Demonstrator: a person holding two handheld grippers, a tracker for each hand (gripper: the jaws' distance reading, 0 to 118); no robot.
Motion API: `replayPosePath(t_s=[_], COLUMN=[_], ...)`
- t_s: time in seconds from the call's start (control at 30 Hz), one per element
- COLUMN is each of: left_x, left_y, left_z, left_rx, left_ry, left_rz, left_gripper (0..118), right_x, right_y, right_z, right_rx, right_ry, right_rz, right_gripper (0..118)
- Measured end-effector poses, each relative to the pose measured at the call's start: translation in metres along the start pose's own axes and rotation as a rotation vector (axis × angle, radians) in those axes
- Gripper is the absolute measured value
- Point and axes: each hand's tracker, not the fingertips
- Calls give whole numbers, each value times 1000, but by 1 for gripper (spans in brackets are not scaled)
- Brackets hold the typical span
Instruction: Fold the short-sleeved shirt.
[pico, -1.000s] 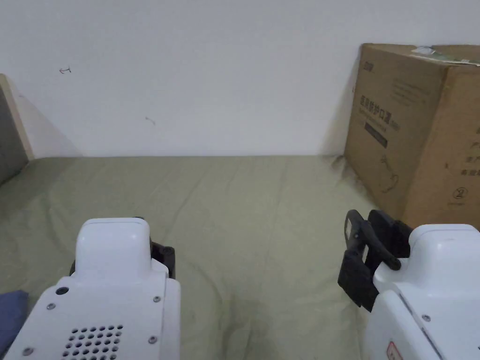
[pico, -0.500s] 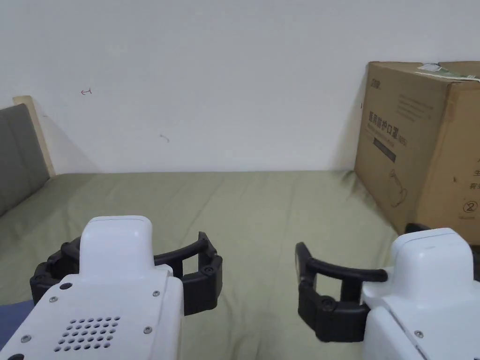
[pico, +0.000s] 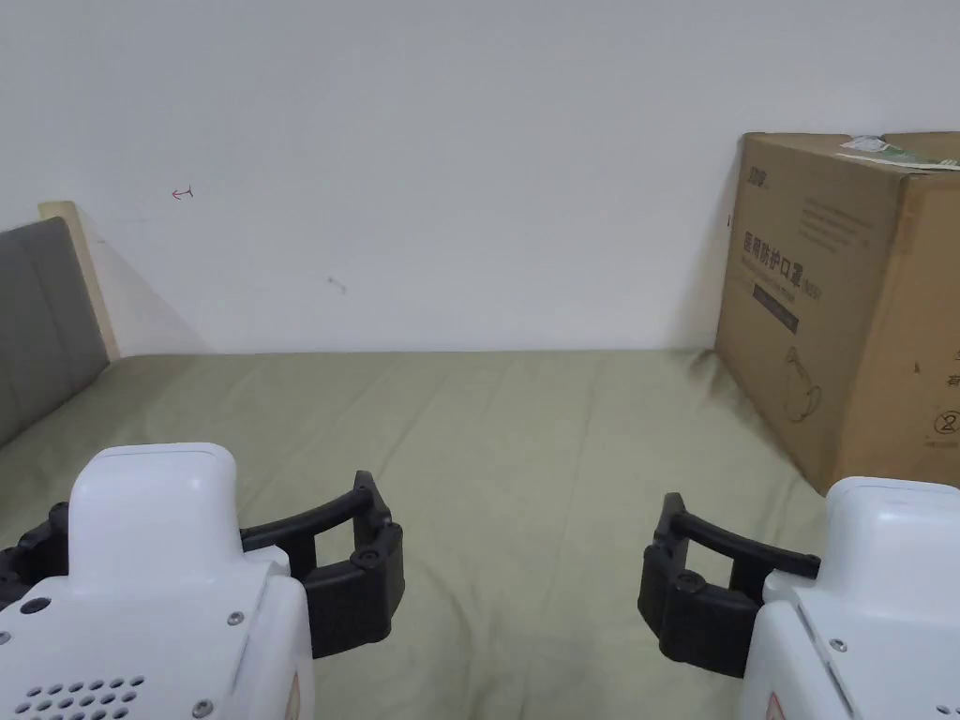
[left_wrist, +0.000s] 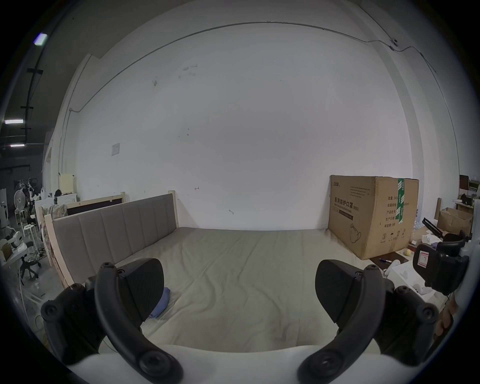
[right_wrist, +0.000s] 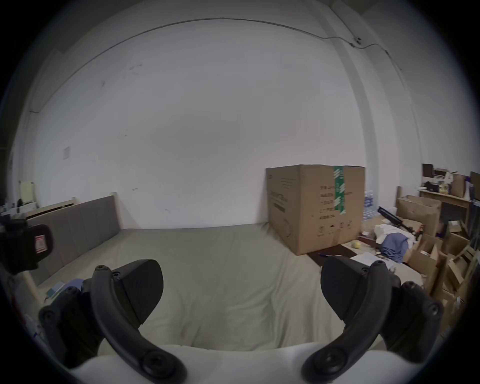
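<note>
The left gripper (pico: 202, 562) and right gripper (pico: 797, 591) hang over the green bed sheet (pico: 525, 441) in the head view, jaws spread wide and empty; half a second ago they sat closer together, a second ago their jaws looked drawn in, so I judge no fold has begun

In the left gripper view, the left gripper (left_wrist: 239, 288) has jaws apart with bare sheet between them; a blue cloth (left_wrist: 161, 304), likely the shirt, lies just past its left jaw near the headboard (left_wrist: 117, 233)

In the right gripper view, the right gripper (right_wrist: 241, 288) gapes empty, with blue cloth (right_wrist: 74, 283) peeking behind its left jaw, and the cardboard box (right_wrist: 317, 205) well off to the right
</note>
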Motion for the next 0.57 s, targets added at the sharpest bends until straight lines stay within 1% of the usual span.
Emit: replayPosePath(t_s=[0.03, 0.07, 0.1, 0.17, 0.2, 0.23, 0.3, 0.37, 0.43, 0.47, 0.5, 0.57], left_x=[0, 0, 1, 2, 3, 3, 3, 3, 2, 3, 3, 3], left_y=[0, -1, -1, -1, -1, -1, -2, -1, -1, -1, -1, 0], left_z=[0, 0, 1, 1, 1, 2, 2, 2, 3, 4, 4, 4], left_rx=[-3, -7, -8, -11, -14, -20, -25, -27, -24, -23, -19, -25], left_ry=[-3, -2, -2, -3, -6, -9, -12, -16, -16, -9, -8, 3], left_rz=[-2, -5, -10, -17, -19, -20, -15, -9, -11, -11, -13, -17], left_gripper=[115, 115, 115, 115, 115, 115, 115, 115, 115, 115, 115, 115], right_x=[1, 3, 4, 1, -1, -3, -7, -8, -9, -9, -10, -10], right_y=[0, 2, 3, 7, 8, 9, 9, 10, 10, 10, 9, 9], right_z=[2, 4, 6, 10, 12, 14, 17, 17, 15, 12, 10, 5], right_rx=[-5, -15, -21, -24, -14, 6, 42, 40, 36, 16, -2, -30], right_ry=[45, 68, 64, 33, 18, 20, 43, 67, 112, 85, 53, 48], right_rz=[-16, -46, -53, -40, -20, -9, 3, 15, 18, 31, 22, -14], right_gripper=[118, 118, 118, 118, 118, 118, 118, 118, 118, 118, 118, 118])
